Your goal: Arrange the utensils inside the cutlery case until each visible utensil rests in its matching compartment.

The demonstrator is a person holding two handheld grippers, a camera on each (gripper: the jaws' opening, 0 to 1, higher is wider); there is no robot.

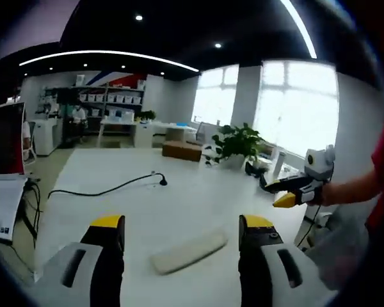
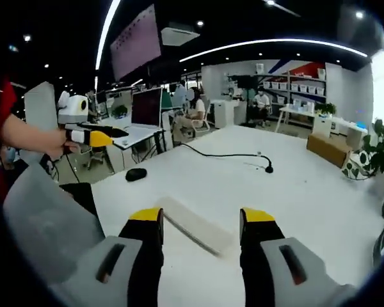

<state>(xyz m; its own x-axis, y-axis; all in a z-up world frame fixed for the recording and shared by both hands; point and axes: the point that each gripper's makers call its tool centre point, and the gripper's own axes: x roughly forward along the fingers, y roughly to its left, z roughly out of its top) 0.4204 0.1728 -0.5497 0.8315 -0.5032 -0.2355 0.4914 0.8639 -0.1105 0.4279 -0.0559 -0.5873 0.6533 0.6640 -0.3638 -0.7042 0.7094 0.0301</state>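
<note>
Both hand-held grippers, left (image 1: pixel 179 233) and right (image 2: pixel 198 225), hover with jaws spread and empty above the white surface (image 1: pixel 179 192). The closed white cutlery case (image 1: pixel 189 251) lies flat on it, just ahead of both.

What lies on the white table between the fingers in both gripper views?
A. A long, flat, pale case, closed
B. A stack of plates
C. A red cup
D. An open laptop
A. A long, flat, pale case lies on the white table beyond the left gripper, and it appears again beyond the right gripper, with both sets of fingers apart and nothing held.
</note>
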